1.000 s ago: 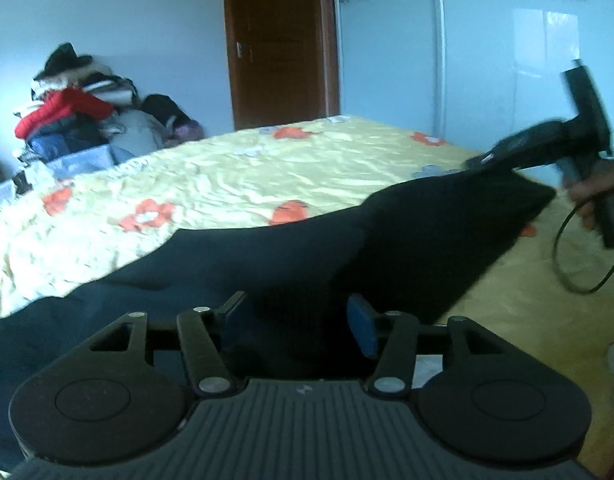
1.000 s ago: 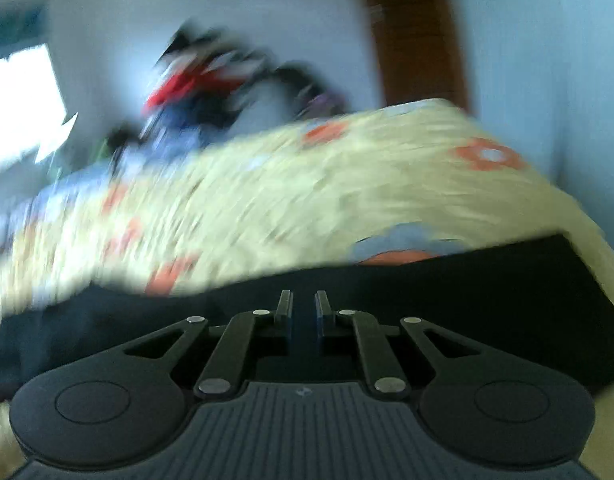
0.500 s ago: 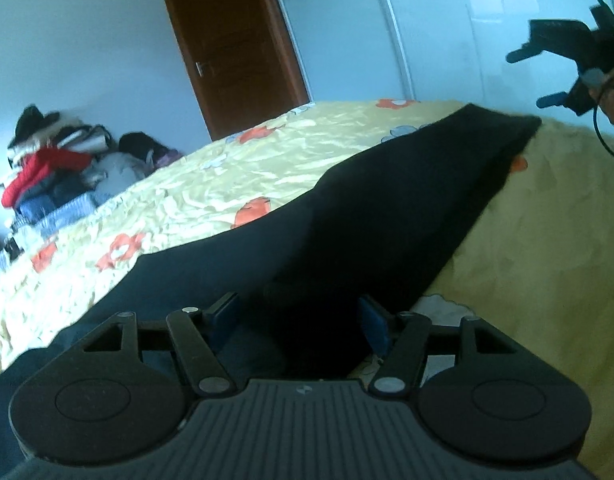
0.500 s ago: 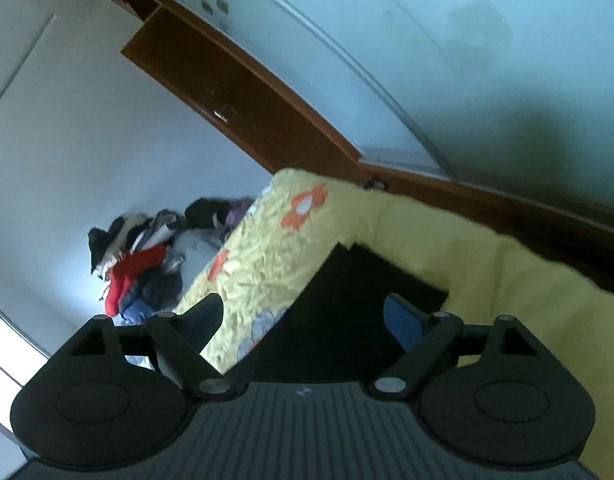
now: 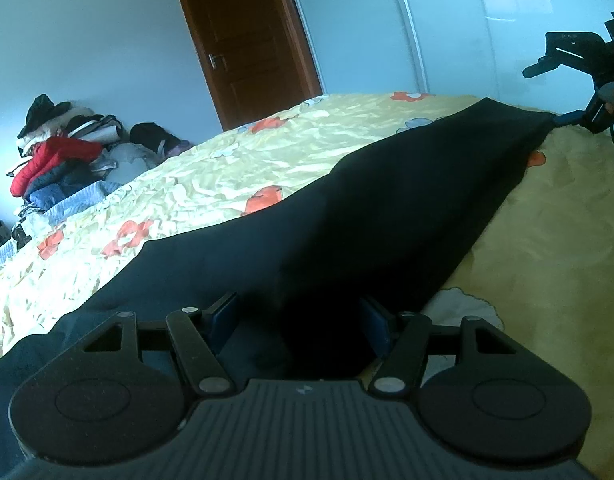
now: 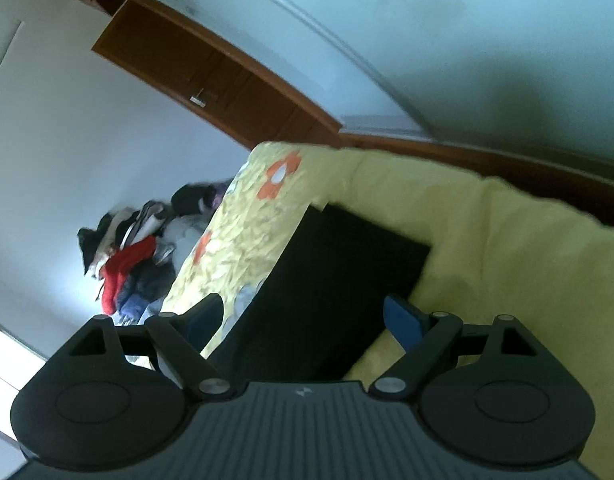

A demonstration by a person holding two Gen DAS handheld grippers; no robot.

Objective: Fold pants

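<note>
Black pants [image 5: 387, 208] lie flat along a yellow flowered bed [image 5: 227, 168]. In the left wrist view my left gripper [image 5: 299, 320] is open, its fingers astride the near end of the pants. My right gripper [image 5: 563, 92] shows at the far right, open, just above the far corner of the pants. In the right wrist view the right gripper [image 6: 307, 320] is open and tilted, with the far end of the pants [image 6: 339, 280] lying flat between and beyond its fingers.
A pile of clothes [image 5: 63, 160] sits at the far left of the bed. A brown door [image 5: 247, 40] and white wardrobe panels [image 5: 447, 28] stand behind the bed. The bed's edge drops off at the right [image 6: 507, 208].
The right gripper opened and let go of the pants' far end, then lifted and tilted. The pants settled flat on the bed. The left gripper stayed open over the near end.
</note>
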